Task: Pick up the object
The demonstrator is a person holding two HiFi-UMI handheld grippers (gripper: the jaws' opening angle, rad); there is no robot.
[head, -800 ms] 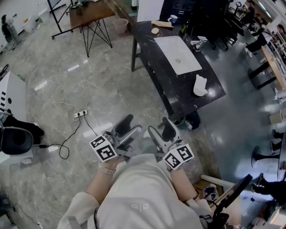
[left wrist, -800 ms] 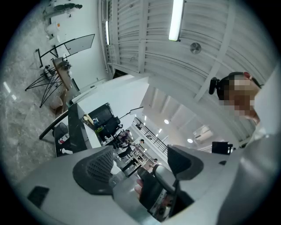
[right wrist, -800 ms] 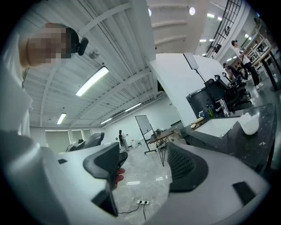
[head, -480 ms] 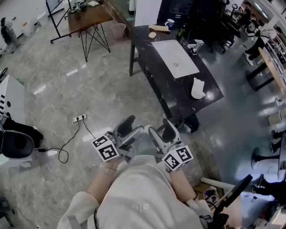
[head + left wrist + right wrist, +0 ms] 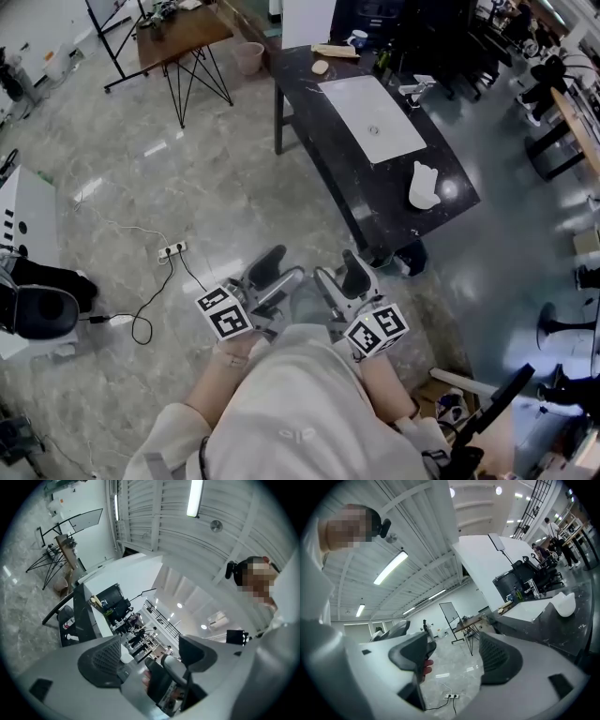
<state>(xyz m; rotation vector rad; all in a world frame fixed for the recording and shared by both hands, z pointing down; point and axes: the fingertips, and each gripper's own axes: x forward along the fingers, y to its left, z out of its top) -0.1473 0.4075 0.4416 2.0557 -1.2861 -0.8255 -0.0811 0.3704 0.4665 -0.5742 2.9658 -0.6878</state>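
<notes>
A white, hand-shaped object [image 5: 422, 185] stands on the near end of a long black table [image 5: 342, 159]; it also shows at the right edge of the right gripper view [image 5: 564, 605]. A white mat [image 5: 372, 117] with a small item lies further along the table. Both grippers are held close to the person's body, well short of the table. My left gripper [image 5: 277, 270] is open and empty, its jaws apart in its own view [image 5: 152, 656]. My right gripper [image 5: 339, 274] is also open with nothing between its pads [image 5: 454, 656].
A power strip with a black cable [image 5: 171, 250] lies on the marble floor left of the grippers. A black chair [image 5: 37, 309] stands at the far left. A wooden table on black legs [image 5: 183, 33] and a pink bin [image 5: 248, 56] are at the back.
The grippers keep their place in front of the body. The head view has shifted slightly, so the black table sits a little differently in the picture.
</notes>
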